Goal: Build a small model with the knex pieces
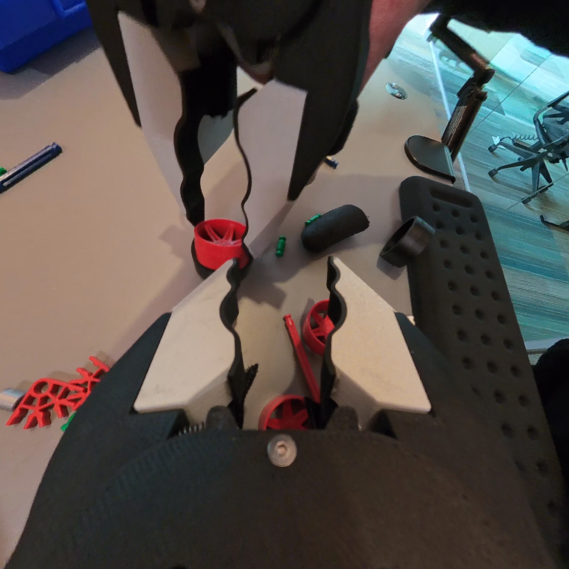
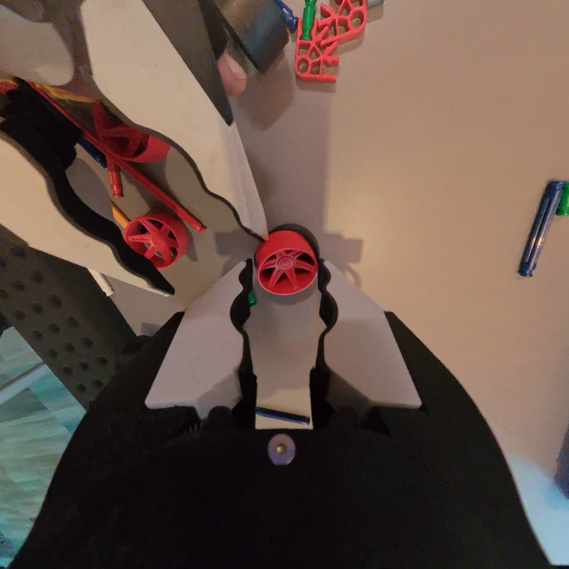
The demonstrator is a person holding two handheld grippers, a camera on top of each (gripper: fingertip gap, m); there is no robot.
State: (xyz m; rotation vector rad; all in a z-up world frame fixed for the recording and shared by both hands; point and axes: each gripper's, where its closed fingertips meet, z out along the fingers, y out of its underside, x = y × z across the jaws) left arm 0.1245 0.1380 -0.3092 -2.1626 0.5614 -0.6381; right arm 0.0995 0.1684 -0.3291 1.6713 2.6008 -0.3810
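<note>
Red plastic marks the landmark here, a spoked wheel hub (image 2: 287,267) seated in a black tyre ring (image 2: 308,234) on the beige table (image 2: 431,154); the right gripper (image 2: 286,271) reaches it with its fingertips either side of the hub, jaws parted to about the hub's width, though whether the pads actually press on it I cannot tell; nearer than the hub, between the right fingers, lies a short blue rod (image 2: 283,419); the left gripper (image 1: 281,268) stands open and holds nothing, its left fingertip (image 1: 234,268) touching or just beside the same hub (image 1: 219,241); below its fingers, nearer than the hub, lie two more red wheels (image 1: 317,326) and a thin red rod (image 1: 300,354); right of the hub in the left wrist view sit a small green connector (image 1: 280,245), a black rounded piece (image 1: 334,226) and a loose black ring (image 1: 406,241) leaning on a perforated black mat (image 1: 468,292); left of the hub lie a red lattice connector (image 1: 52,397) and a blue rod (image 1: 29,167); farthest, a blue bin (image 1: 34,30)
</note>
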